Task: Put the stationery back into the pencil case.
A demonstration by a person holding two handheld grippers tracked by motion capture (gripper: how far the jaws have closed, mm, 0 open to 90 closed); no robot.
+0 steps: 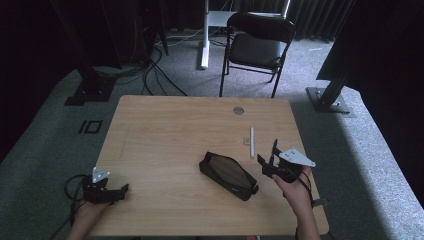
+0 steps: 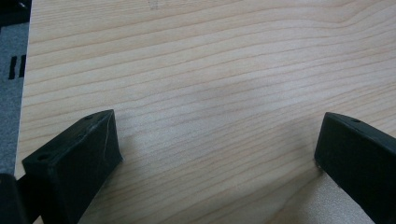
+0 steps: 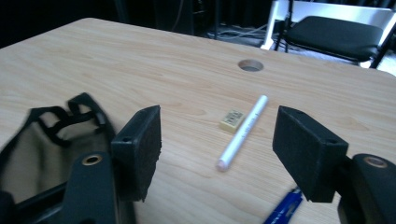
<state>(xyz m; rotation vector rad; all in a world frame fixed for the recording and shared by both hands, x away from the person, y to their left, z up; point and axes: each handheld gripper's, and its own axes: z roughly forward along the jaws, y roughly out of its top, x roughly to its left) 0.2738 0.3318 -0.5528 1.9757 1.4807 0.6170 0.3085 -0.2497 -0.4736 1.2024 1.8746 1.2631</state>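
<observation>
A black pencil case (image 1: 228, 175) lies unzipped on the wooden table (image 1: 165, 135), right of centre. Beyond it lie a white pen (image 1: 252, 141) and a small beige eraser (image 1: 246, 141). My right gripper (image 1: 266, 161) hovers just right of the case, open with nothing between its pads. In the right gripper view the case (image 3: 42, 149) is at the left, the white pen (image 3: 243, 133) and eraser (image 3: 232, 120) lie ahead of the right gripper (image 3: 219, 137), and a blue pen (image 3: 282, 210) lies under the right jaw. My left gripper (image 1: 121, 190) rests open at the table's front left, over bare wood (image 2: 215, 93).
A round cable hole (image 1: 238, 110) sits near the table's far edge. A black folding chair (image 1: 257, 45) stands behind the table. Cables (image 1: 155, 70) run over the grey carpet, and black frame posts (image 1: 332, 90) stand at both sides.
</observation>
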